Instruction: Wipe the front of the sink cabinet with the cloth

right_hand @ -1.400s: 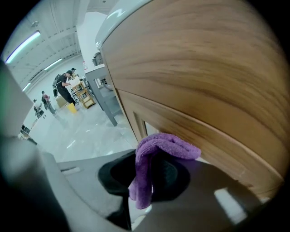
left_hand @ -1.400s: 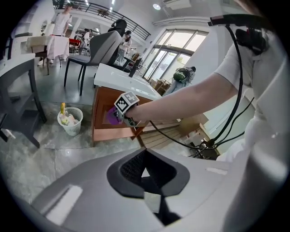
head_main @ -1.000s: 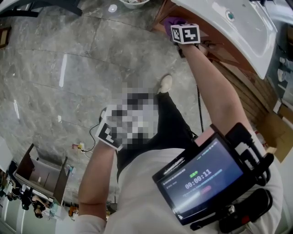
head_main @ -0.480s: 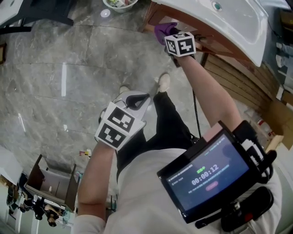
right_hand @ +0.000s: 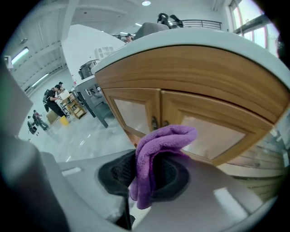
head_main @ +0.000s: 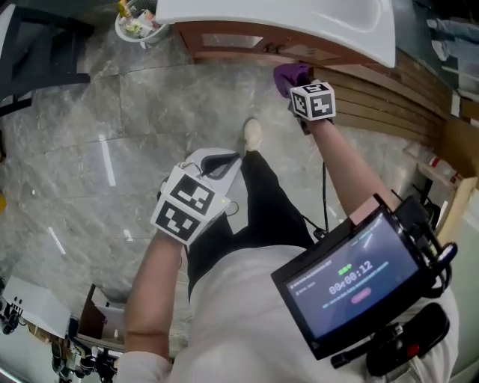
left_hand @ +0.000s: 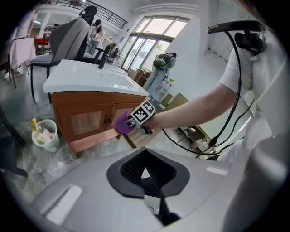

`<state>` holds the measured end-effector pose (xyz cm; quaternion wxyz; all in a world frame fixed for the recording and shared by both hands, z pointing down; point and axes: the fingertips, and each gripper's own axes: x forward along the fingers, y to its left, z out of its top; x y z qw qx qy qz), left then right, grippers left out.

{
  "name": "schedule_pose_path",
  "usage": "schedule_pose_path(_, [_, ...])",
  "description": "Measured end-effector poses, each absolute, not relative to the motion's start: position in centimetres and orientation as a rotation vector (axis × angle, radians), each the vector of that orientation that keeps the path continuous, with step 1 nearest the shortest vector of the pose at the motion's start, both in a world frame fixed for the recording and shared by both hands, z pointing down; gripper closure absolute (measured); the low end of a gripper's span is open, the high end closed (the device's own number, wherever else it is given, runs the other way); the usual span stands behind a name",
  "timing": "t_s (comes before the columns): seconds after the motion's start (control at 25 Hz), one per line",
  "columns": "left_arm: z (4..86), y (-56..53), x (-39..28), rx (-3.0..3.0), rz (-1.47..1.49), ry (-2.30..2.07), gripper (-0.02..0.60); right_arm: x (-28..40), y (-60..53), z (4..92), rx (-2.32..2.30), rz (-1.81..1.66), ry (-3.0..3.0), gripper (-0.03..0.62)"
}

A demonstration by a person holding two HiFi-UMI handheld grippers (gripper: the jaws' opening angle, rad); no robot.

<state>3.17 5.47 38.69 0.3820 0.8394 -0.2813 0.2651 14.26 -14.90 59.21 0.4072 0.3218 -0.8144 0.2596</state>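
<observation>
Wiping stroke in hand, or just about to land, by the look of it. Right gripper (right_hand: 144,177) clamped on a purple microfibre cloth (right_hand: 156,152), jaws closed down on the fold, loose end flopping up toward the middle of the frame. Aimed at the sink cabinet (right_hand: 195,74), at the meeting of its two framed doors, beside the small door handles (right_hand: 159,123). Contact between cloth and wood not certain from here: perhaps touching, perhaps just short.

In the head view, same cloth (head_main: 290,73) in the upper middle, ahead of the right gripper (head_main: 299,86), below the white basin (head_main: 314,19) and near the lower part of the cabinet front (head_main: 224,41). In the left gripper view, cloth (left_hand: 122,123) left of centre, low on the right-hand door.

Left gripper (left_hand: 146,174) idle: jaws drawn together, nothing between them. Held back at mid-frame in the head view (head_main: 213,163), well apart from the cabinet, above the marble floor (head_main: 90,149). Small waste bin (head_main: 138,26) at upper left, by the cabinet's far end, out of the way of any stroke.

Next, probably: press the cloth flat on a door panel, then sweep across both doors and the rail above, with even pressure. Worth minding the handles, likely to snag the loose fold, and worth a firm pinch against the drag of the wood.
</observation>
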Motion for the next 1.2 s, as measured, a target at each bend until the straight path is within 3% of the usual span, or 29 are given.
schedule_pose_path(0.28, [39.5, 2.0, 11.6, 2.176, 0.723, -0.605, 0.577, 31.7, -17.1, 61.9, 1.016, 0.705, -1.866, 0.522])
schedule_pose_path(0.52, [40.8, -1.3, 16.2, 2.174, 0.740, -0.579, 0.577, 39.7, -22.2, 64.7, 1.083, 0.695, -1.775, 0.522])
schedule_pose_path(1.2, [41.2, -3.5, 17.1, 2.128, 0.722, -0.657, 0.577, 36.2, -25.9, 66.7, 0.996, 0.665, -1.806, 0.522])
